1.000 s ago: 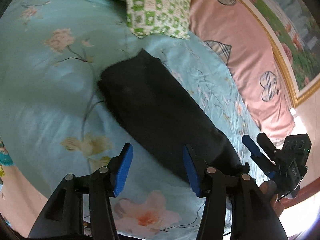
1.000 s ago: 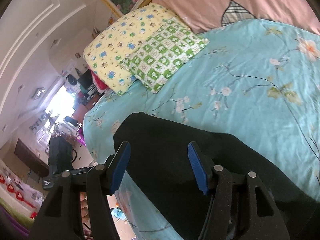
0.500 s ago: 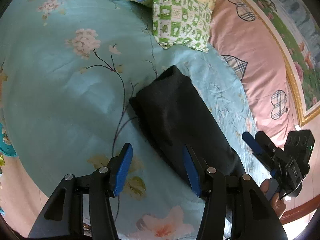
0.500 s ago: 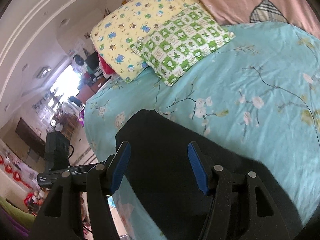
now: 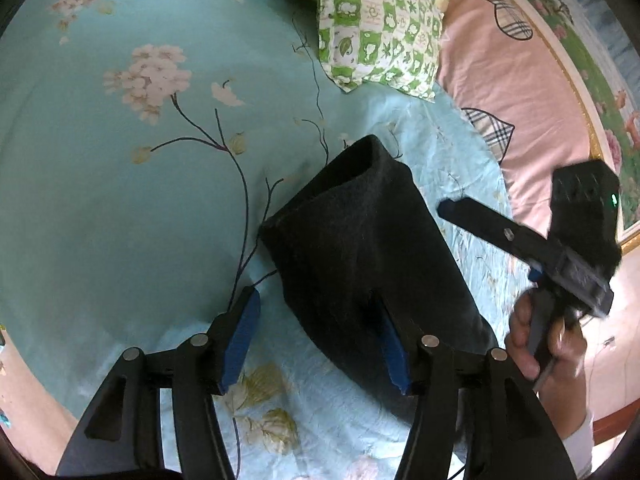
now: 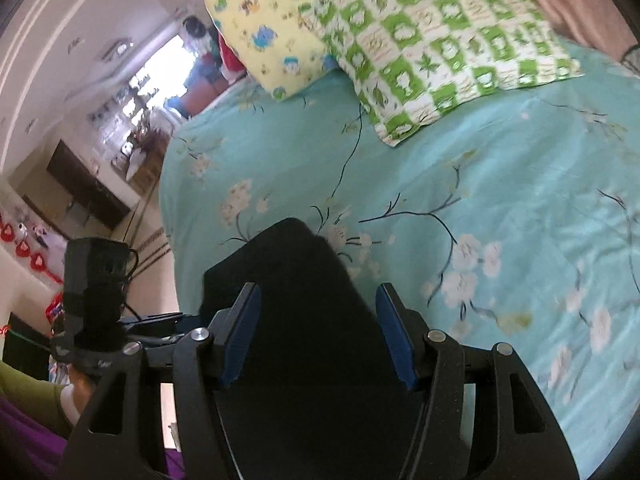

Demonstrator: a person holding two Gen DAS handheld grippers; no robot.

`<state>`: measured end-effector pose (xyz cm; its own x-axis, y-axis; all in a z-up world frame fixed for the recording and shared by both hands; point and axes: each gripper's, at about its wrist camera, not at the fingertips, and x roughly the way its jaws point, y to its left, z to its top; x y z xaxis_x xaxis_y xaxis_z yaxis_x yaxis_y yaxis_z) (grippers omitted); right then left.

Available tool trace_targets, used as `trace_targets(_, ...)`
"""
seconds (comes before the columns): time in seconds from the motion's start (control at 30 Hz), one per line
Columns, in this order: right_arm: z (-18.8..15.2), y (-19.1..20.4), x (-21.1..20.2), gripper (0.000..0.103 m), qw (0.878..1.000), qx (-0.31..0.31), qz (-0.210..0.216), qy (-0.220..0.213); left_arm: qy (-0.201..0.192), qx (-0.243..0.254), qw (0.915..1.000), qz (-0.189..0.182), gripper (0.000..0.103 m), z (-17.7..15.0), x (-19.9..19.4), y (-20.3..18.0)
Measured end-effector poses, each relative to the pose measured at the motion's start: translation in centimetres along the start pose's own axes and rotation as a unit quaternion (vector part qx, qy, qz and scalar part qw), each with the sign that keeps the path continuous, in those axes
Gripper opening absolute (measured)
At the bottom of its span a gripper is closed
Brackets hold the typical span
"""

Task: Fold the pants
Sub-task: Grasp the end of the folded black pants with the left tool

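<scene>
The black pants (image 5: 360,240) lie folded into a long strip on the teal flowered bedsheet (image 5: 120,200). My left gripper (image 5: 314,308) hovers over the strip's near left edge. Its jaws are opening, and the blue pads press on nothing. My right gripper (image 6: 318,300) hangs open above the same pants (image 6: 296,272), with the cloth below and between its fingers but not pinched. In the left wrist view a hand (image 5: 544,336) holds the right gripper just off the strip's right side, one finger (image 5: 480,222) reaching toward the cloth.
A green checked pillow (image 5: 380,28) and a yellow pillow (image 6: 272,20) sit at the head of the bed. A pink cover with plaid hearts (image 5: 520,100) rises behind them. The bed's side edge (image 6: 168,216) drops to the room floor, where furniture stands.
Both views have swung toward the pillows, and the pants now sit lower and smaller in the left view. The right gripper has moved up along the strip's right side. The left jaws stand slightly wider.
</scene>
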<state>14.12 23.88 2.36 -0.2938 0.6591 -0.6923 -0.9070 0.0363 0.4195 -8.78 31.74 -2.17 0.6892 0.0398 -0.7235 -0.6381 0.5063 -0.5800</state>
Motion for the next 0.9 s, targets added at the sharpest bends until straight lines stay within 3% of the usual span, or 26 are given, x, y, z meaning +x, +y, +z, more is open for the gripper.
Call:
trace_targets(0.27,1.3,-0.5,3.6,0.06,0.998,-0.024,0.014,0.057,-0.011,0.021,0.9996,0.017,0.055,0.1,0.7,-0.7)
trace_targets(0.33,1.3,-0.6,4.2,0.048,0.997,-0.025,0.015,0.066,-0.015,0.025,0.9992,0.027,0.05,0.2,1.0,-0.9)
trace_targets(0.4,1.2,-0.6,4.6,0.039,0.997,-0.021,0.02,0.067,-0.017,0.023,0.9991,0.032,0.035,0.5,1.3,-0.8)
trace_targets(0.43,1.2,-0.6,4.7,0.033,0.997,-0.021,0.023,0.066,-0.014,0.02,0.9994,0.025,0.033,0.7,1.4,-0.7)
trace_targets(0.6,0.9,-0.1,3.9,0.026,0.998,-0.025,0.016,0.052,-0.015,0.02,0.9996,0.011,0.02,0.9,1.0,-1.3)
trace_targets(0.9,-0.4,1.1,-2.8,0.023,0.999,-0.006,0.037,-0.036,-0.04,0.069,0.9967,-0.018,0.018,0.3,-2.8,-6.3)
